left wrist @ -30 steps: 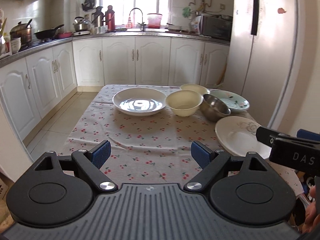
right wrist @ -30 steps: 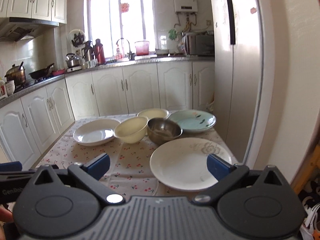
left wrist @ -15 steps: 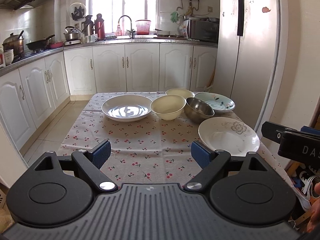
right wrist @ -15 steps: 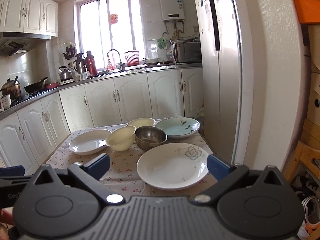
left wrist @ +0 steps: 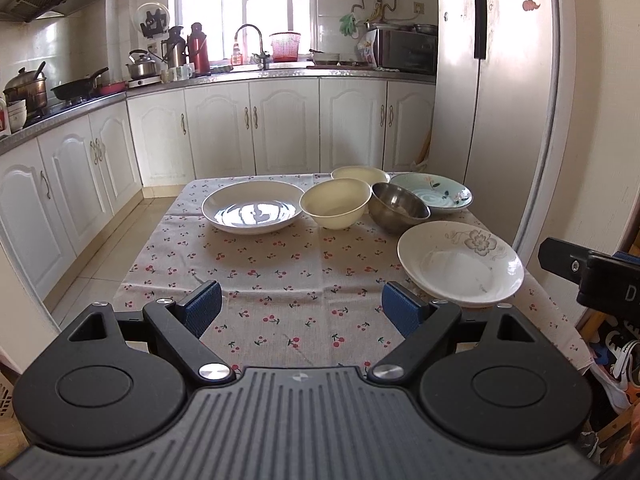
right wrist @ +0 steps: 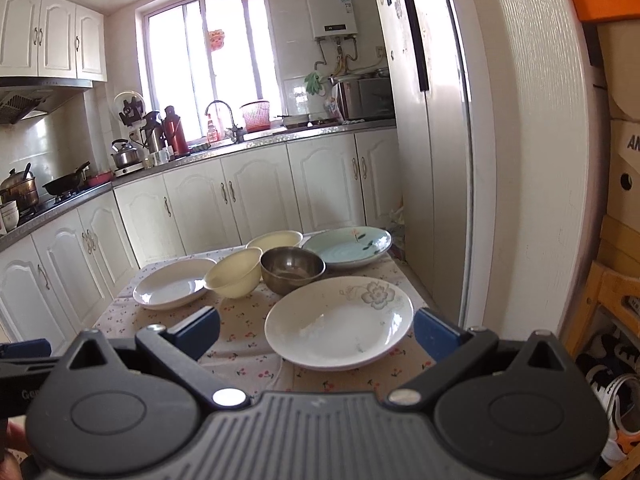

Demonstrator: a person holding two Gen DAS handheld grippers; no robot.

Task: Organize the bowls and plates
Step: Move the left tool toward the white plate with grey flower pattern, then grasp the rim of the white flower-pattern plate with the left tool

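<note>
Both grippers hang above the near end of the table with their blue-padded jaws spread wide and nothing between them: the left gripper (left wrist: 302, 308) over bare cherry-print tablecloth (left wrist: 280, 264), the right gripper (right wrist: 316, 330) just short of the flowered white plate (right wrist: 340, 322), which lies nearest on the table's right side. Beyond that plate sits the steel bowl (right wrist: 292, 268), touching or almost touching the cream bowl (right wrist: 234, 276) to its left. Left of the cream bowl rests a plain white plate (right wrist: 172, 286). Farther back stand a second cream bowl (right wrist: 276, 239) and, to its right, a pale blue plate (right wrist: 348, 246). White cabinets (right wrist: 240, 204) line the far wall.
</note>
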